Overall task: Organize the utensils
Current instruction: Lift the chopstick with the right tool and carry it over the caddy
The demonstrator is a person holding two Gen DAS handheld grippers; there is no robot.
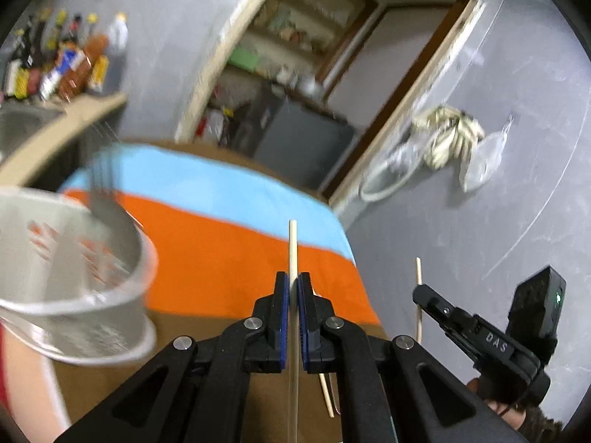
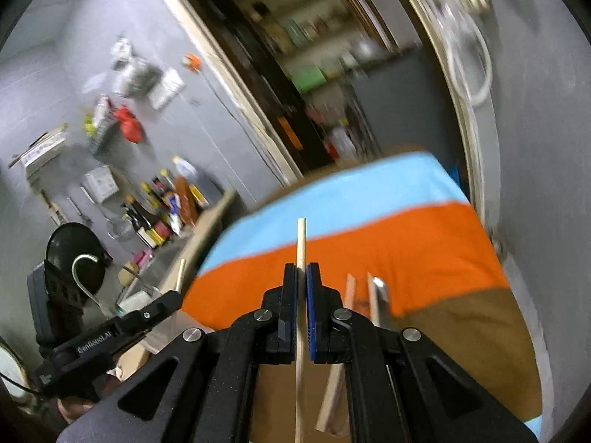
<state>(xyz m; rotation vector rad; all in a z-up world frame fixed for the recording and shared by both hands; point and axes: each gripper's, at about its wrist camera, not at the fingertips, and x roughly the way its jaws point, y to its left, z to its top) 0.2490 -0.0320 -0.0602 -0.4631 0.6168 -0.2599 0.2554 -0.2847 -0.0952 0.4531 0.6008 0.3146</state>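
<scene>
My left gripper [image 1: 292, 280] is shut on a wooden chopstick [image 1: 292, 247], held upright above the table. My right gripper [image 2: 303, 271] is shut on a second wooden chopstick [image 2: 301, 240]. The right gripper also shows at the lower right of the left wrist view [image 1: 419, 289] with its chopstick [image 1: 418, 273]. The left gripper shows at the lower left of the right wrist view [image 2: 177, 295]. A clear measuring cup [image 1: 74, 277] with red markings stands at the left and holds a metal fork [image 1: 103, 192], blurred. More utensils [image 2: 378, 299] lie on the table below the right gripper.
The table carries an orange and light blue cloth [image 1: 221, 229] over a brown surface [image 2: 461, 350]. A counter with several bottles [image 1: 62, 62] and a sink is to the left. A doorway [image 1: 314, 74] to a storeroom is behind. Grey wall [image 1: 480, 221] stands at the right.
</scene>
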